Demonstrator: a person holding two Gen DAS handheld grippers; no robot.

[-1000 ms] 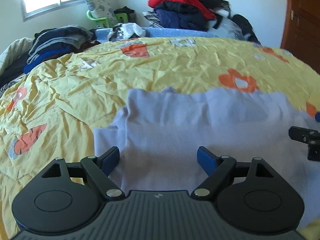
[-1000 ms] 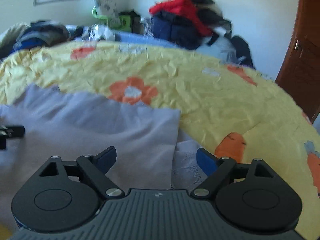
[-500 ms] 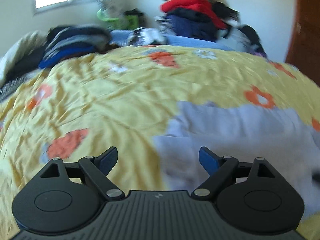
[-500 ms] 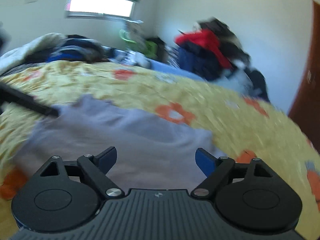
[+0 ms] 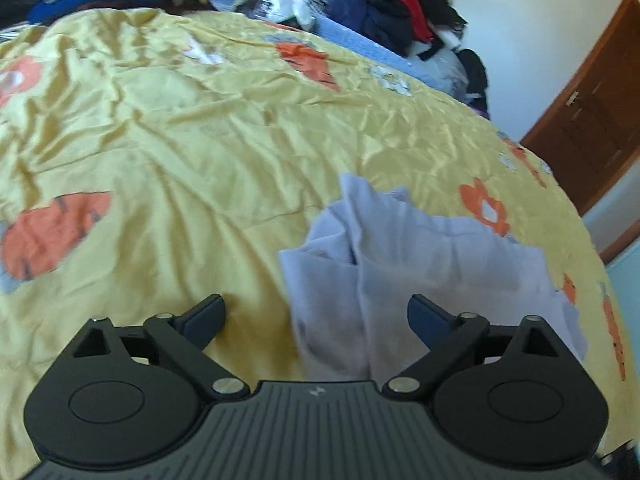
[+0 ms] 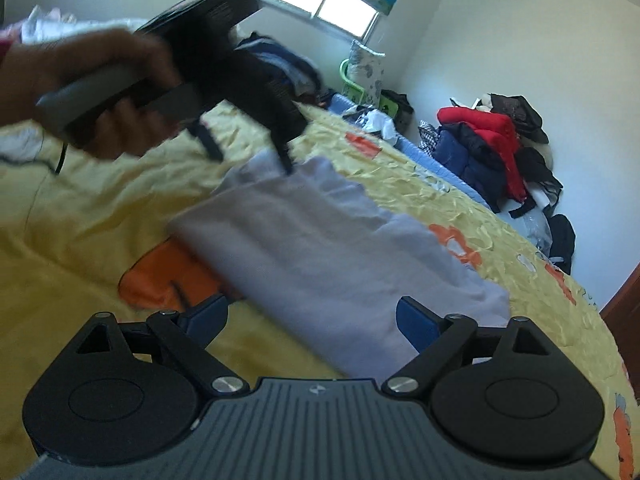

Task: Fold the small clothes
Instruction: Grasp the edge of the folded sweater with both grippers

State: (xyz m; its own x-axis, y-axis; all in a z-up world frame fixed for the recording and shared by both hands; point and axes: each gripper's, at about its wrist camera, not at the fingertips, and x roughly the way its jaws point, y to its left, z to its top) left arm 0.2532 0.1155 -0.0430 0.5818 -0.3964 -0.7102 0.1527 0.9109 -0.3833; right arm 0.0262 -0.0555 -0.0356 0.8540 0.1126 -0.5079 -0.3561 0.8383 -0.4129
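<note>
A pale lilac garment lies partly folded and rumpled on the yellow flowered bedspread. My left gripper is open and empty, just above the garment's left edge. In the right wrist view the garment lies slantwise; my right gripper is open and empty over its near edge. The left gripper shows there too, held by a hand, its fingertips at the garment's far corner.
Piles of clothes lie at the far end of the bed, red and dark blue ones among them. A brown door stands at the right. A window is in the far wall.
Both grippers have swung left and tilted. The garment, flat and spread wide before, is now narrower and bunched at its left side. Both grippers stay open.
</note>
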